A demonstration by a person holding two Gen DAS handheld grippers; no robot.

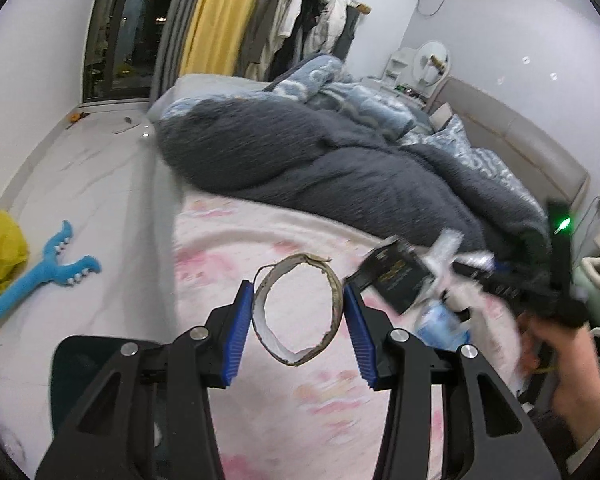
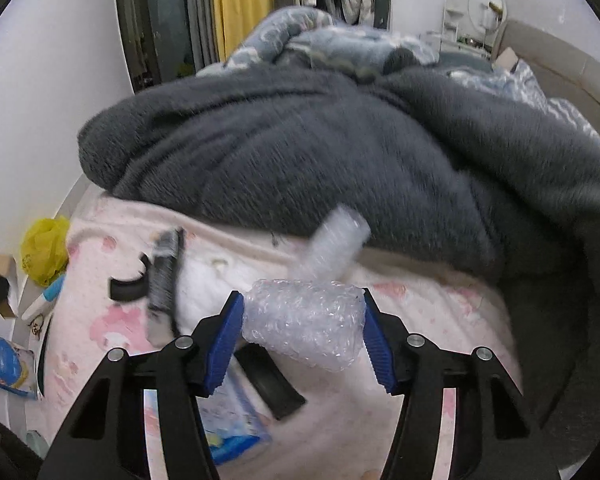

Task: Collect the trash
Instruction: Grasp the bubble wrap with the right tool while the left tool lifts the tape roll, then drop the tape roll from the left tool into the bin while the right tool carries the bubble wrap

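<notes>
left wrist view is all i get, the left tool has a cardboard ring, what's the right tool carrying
Observer: The right tool is clamped on a wad of clear bubble wrap.
Operator: anything left on the bed under it
Observer: Yes, a blue and white packet lies on the pink sheet below the right tool.
Operator: anything else there
Observer: A black strip lies beside that packet.
Operator: where could it all go
Observer: A yellow plastic bag sits on the floor beside the bed; I cannot tell if it is the trash bag.
</notes>
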